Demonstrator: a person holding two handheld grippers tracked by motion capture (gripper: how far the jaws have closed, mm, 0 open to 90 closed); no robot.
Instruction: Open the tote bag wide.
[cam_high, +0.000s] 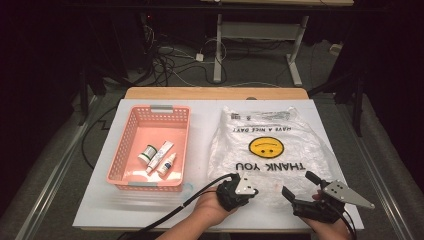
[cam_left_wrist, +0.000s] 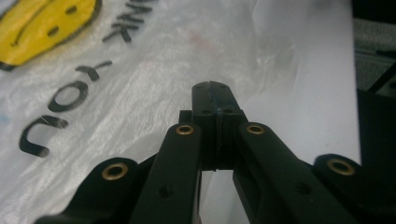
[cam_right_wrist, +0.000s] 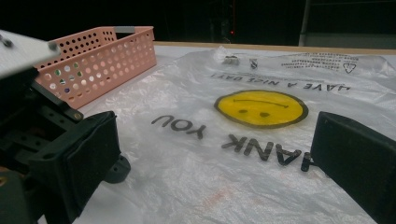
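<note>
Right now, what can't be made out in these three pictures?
- Labels on the three small containers in the pink basket: too small, high view.
- Fine print on the plastic bag: blurred, right gripper view.
- Whether the shut left claw pinches bag film: its own jaws hide the contact, left gripper view.

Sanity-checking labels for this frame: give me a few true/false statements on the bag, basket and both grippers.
1. The left gripper has its jaws shut at the plastic bag. True.
2. The right gripper is shut. False: its jaws stand wide apart over the bag's near edge.
3. The pink basket is empty. False: it holds a small jar, a tube and a dropper bottle.
4. The bag lies right of the basket in the high view. True.
</note>
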